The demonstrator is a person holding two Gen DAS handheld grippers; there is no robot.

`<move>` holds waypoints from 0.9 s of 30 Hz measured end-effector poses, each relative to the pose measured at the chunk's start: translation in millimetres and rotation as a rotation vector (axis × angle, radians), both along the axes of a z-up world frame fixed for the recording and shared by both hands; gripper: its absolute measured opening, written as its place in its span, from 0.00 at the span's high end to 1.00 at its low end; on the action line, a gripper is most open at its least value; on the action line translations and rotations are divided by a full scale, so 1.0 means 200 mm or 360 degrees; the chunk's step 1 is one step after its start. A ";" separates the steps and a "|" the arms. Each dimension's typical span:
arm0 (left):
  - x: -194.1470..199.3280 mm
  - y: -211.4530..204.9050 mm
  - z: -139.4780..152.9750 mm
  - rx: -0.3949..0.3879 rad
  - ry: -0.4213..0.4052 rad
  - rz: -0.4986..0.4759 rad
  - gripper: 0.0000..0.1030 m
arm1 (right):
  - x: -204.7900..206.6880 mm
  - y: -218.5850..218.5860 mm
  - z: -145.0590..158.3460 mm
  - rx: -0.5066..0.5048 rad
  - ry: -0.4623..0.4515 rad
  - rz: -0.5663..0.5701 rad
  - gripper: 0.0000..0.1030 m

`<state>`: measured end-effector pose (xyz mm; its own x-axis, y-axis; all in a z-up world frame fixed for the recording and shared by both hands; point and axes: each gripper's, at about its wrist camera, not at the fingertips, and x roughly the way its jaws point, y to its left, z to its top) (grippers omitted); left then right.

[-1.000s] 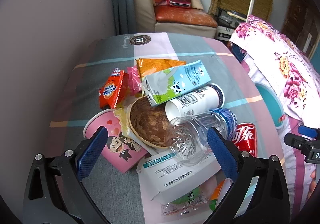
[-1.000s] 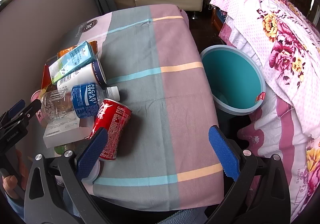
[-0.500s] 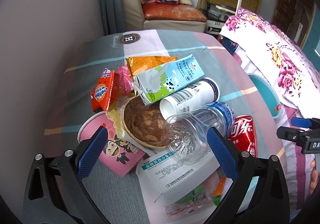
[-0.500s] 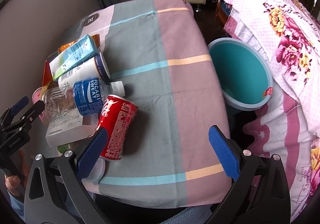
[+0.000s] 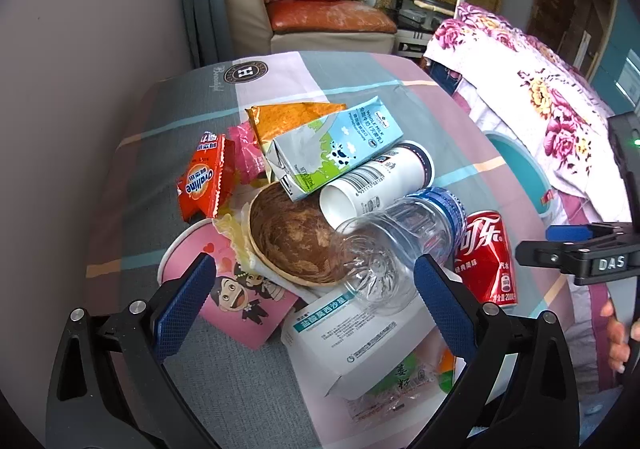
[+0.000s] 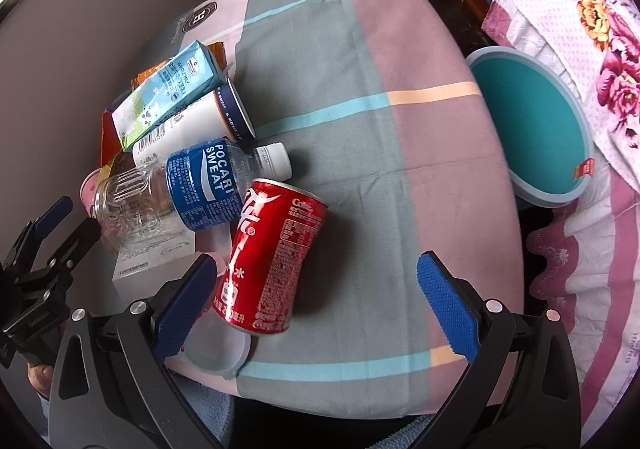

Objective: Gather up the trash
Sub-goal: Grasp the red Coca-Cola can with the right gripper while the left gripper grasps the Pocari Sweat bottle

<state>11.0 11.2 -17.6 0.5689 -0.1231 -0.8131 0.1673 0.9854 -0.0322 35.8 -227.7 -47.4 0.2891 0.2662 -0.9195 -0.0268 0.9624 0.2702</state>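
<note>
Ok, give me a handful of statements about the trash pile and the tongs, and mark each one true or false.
1. The red cola can lies on its side. True.
2. The right tongs are shut on the can. False: they are open and hold nothing.
3. The milk carton rests on top of the white cup. True.
4. The teal bin stands on the table. False: it stands beside the table, lower down.
5. The clear bottle has no cap. False: a white cap is on.

place: home living room | showing it: sofa (image 5: 320,23) standing behind clothed table (image 6: 360,61) (floral bedding (image 5: 540,97) lying beside)
</note>
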 end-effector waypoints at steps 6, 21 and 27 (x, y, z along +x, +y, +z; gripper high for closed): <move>0.00 0.00 0.03 0.0043 0.0007 -0.0048 0.04 | 0.04 0.06 -0.07 0.0117 0.0068 0.0044 0.30; 0.17 -0.42 -0.02 0.0484 0.0141 -0.0624 0.07 | 0.03 -0.13 -0.07 0.0235 0.0020 -0.0027 0.58; 0.24 -0.51 -0.11 0.0544 0.0262 -0.0697 0.16 | 0.03 -0.22 -0.08 0.0264 0.0006 -0.0068 0.58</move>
<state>58.5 -90.5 -39.3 0.3870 -0.0332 -0.9215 0.5814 0.7845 0.2159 41.5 -271.9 -64.2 0.2998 0.4021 -0.8651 0.0147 0.9048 0.4256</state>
